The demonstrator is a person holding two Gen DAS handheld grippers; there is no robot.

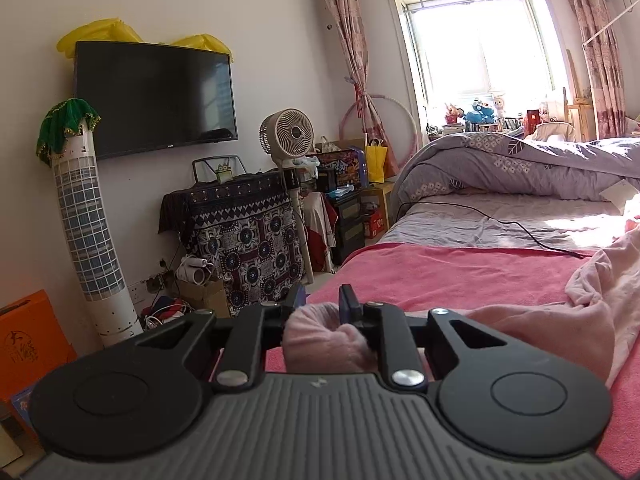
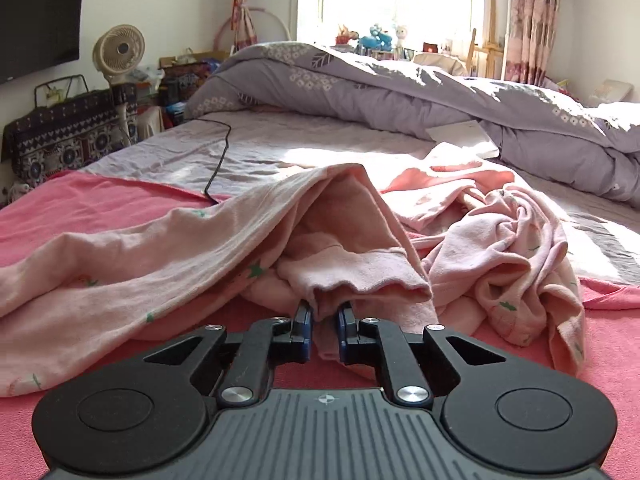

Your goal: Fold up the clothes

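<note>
Both grippers are taking hold of the pale pink cotton garment lying rumpled on the pink bedspread. The left gripper has its fingers pinching a bunched fold at six o'clock; the right gripper has its fingers pinching the ribbed hem. Next, I judge, lift and spread it flat.
</note>
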